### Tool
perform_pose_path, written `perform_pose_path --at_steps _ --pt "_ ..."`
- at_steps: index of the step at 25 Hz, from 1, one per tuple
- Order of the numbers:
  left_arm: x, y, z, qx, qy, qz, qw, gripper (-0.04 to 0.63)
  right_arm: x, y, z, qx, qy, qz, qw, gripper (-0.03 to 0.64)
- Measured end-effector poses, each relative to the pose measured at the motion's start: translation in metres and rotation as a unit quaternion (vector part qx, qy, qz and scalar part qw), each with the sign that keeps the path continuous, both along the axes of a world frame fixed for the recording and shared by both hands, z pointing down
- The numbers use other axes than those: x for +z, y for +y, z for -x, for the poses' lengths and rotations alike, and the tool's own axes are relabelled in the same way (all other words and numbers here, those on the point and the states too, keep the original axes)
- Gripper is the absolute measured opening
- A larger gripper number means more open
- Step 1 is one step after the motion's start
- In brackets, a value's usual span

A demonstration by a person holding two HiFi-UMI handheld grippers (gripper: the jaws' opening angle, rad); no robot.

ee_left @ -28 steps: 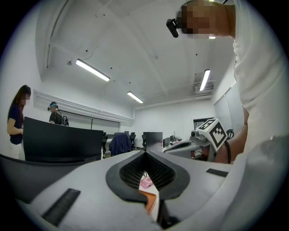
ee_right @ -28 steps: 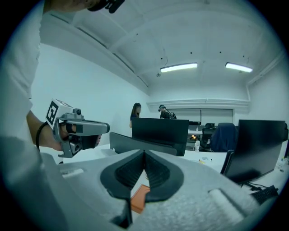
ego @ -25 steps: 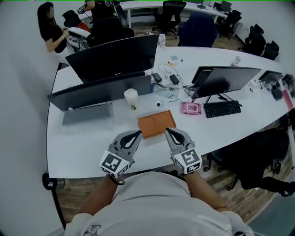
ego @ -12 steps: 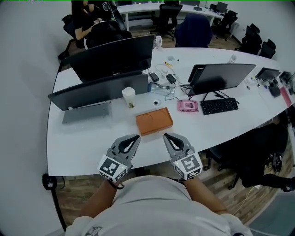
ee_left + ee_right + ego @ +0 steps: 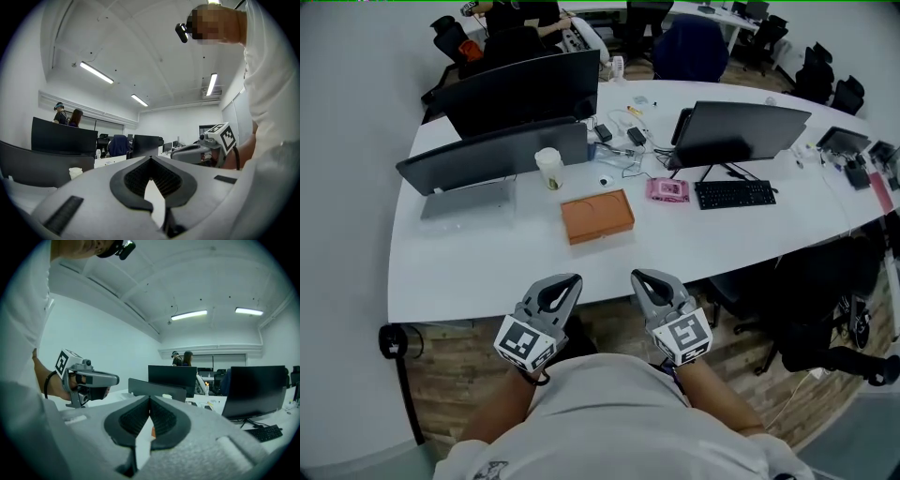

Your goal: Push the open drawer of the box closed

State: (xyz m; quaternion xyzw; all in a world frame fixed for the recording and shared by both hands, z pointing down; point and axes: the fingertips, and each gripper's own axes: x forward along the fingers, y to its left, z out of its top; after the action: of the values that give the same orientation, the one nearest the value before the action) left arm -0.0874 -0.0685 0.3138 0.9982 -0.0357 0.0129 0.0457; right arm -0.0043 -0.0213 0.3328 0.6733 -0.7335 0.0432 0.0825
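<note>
At the far left of the white table point(image 5: 459, 267) we see a grey stand point(image 5: 469, 199) under a long dark monitor point(image 5: 492, 155), with a pale cup point(image 5: 548, 169) just beside the monitor's right end. Nearer to us, the left gripper point(image 5: 570, 281) is held level at the table's near edge. Its jaws are pressed together at the tips, nothing sits between them, and it touches nothing on the table. The orange box point(image 5: 597, 216) lies flat on the table beyond the two grippers, roughly between their lines and well apart from both. From this height we cannot make out how its drawer stands. The right gripper point(image 5: 640, 278) sits just beside the left one at the same edge. Its jaws are likewise closed tight on nothing, and a sliver of orange shows through the slit behind its tips in the right gripper view. Further right lie a pink pack point(image 5: 668, 189), then a second monitor point(image 5: 741, 131) with a black keyboard point(image 5: 734, 194) in front of it.
</note>
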Motion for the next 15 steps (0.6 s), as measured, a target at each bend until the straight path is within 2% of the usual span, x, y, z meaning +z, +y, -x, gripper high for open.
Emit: perform_pose_path --at_steps 6,15 --pt "-0.005 0.058 0.022 -0.010 -0.006 -0.002 0.9999 -0.002 0.002 0.055 0.014 -0.010 -0.003 0.002 1.000 0.003" --pt "-0.009 0.099 0.066 0.006 -0.014 -0.018 0.9997 -0.002 0.004 0.099 0.053 -0.025 0.001 0.006 1.000 0.003"
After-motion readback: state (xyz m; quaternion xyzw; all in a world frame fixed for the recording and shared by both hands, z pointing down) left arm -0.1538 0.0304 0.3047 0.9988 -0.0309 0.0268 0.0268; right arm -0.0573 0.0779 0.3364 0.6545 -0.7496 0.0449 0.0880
